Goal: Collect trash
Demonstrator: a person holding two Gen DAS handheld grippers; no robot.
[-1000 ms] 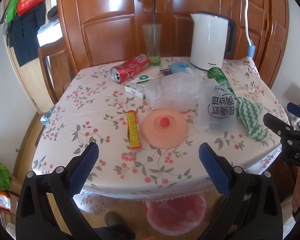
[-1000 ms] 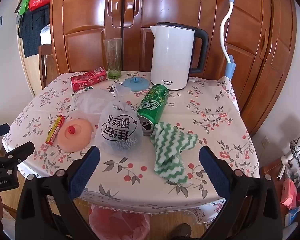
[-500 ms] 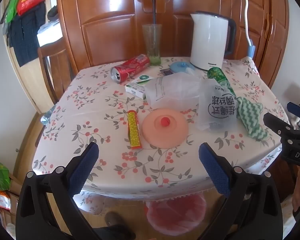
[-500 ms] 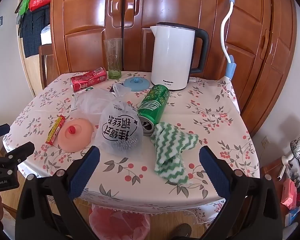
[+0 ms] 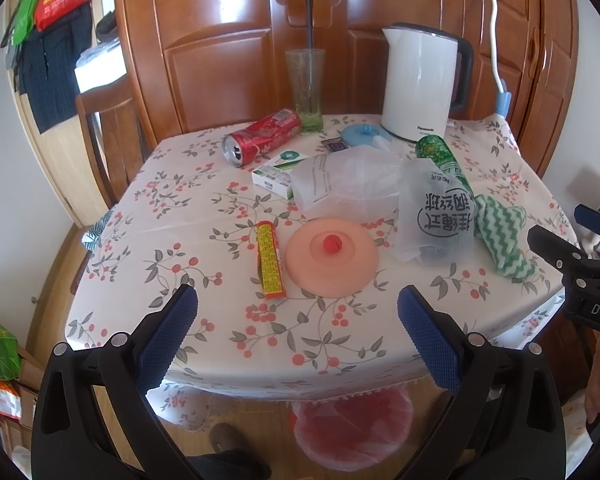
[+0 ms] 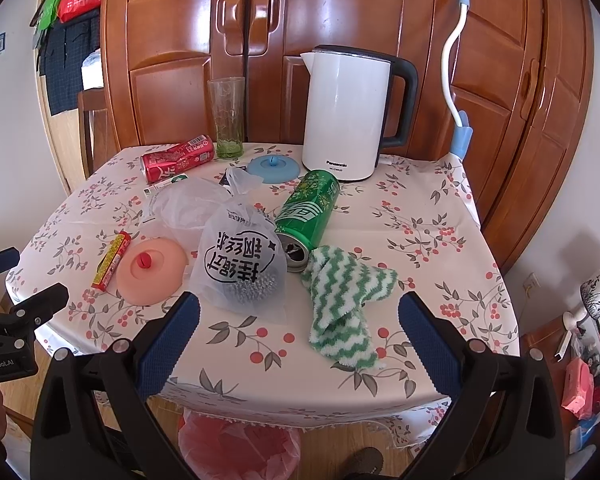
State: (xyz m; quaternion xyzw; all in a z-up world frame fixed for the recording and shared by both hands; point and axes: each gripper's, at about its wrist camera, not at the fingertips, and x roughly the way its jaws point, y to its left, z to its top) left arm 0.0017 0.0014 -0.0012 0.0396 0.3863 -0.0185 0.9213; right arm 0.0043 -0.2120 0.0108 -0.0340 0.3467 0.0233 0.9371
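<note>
- Left wrist view shows the left tool hanging short of the bench edge, its blue pads spread wide with nothing between them.
- Right wrist view shows the right tool likewise held off the near edge, pads wide apart and empty.
- Trash lies scattered on the flowered cloth: a red can on its side near the back, a green can on its side just beside the printed plastic bag, a clear bag behind the pink lid, and a yellow-red wrapper stick just left of the pink lid.
- A bin with a red liner sits on the floor under the near edge of the bench.
- To my eye nothing is picked up yet; this is the approach, before the first grasp.
- Next move likely calls for each tool to reach forward over the edge, the left toward the wrapper stick, the right toward the printed bag or green can, then close and carry down to the bin.
- Thin plastic may slip or drag neighbours along.
</note>
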